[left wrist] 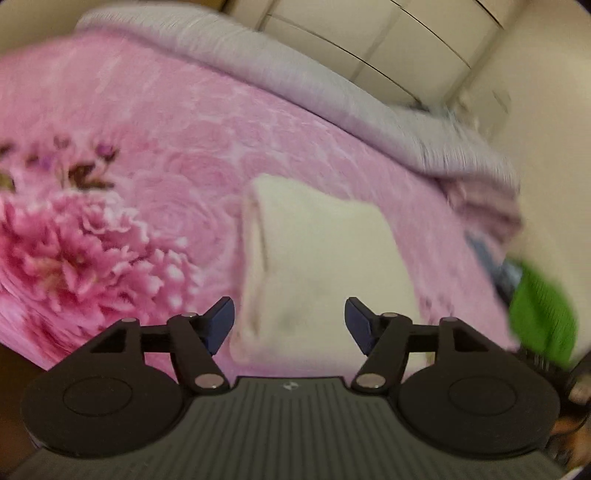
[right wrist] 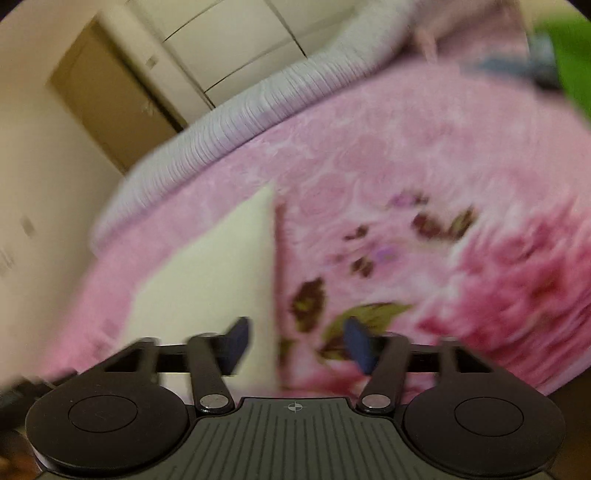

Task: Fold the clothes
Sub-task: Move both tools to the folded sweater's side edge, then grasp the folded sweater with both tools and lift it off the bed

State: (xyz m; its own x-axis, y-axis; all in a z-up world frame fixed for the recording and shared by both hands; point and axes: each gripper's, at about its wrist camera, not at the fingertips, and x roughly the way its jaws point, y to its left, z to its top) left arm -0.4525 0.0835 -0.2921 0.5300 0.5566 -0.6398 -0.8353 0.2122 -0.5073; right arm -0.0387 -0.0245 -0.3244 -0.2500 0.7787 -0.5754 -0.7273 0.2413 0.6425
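Note:
A cream-white folded cloth (left wrist: 321, 266) lies on a pink flowered bedspread (left wrist: 129, 166). My left gripper (left wrist: 290, 325) is open and empty, its blue-padded jaws spread wide on either side of the cloth's near end, a little above it. The cloth also shows in the right wrist view (right wrist: 214, 280), low and left of centre. My right gripper (right wrist: 297, 345) is open and empty, its left finger over the cloth's right edge and its right finger over the bedspread (right wrist: 424, 166). Both views are blurred by motion.
A grey-lilac quilt (left wrist: 295, 74) is bunched along the far edge of the bed. A green garment (left wrist: 539, 314) and something blue lie at the bed's right end. Cream wardrobe doors (left wrist: 369, 33) and a wall stand behind the bed.

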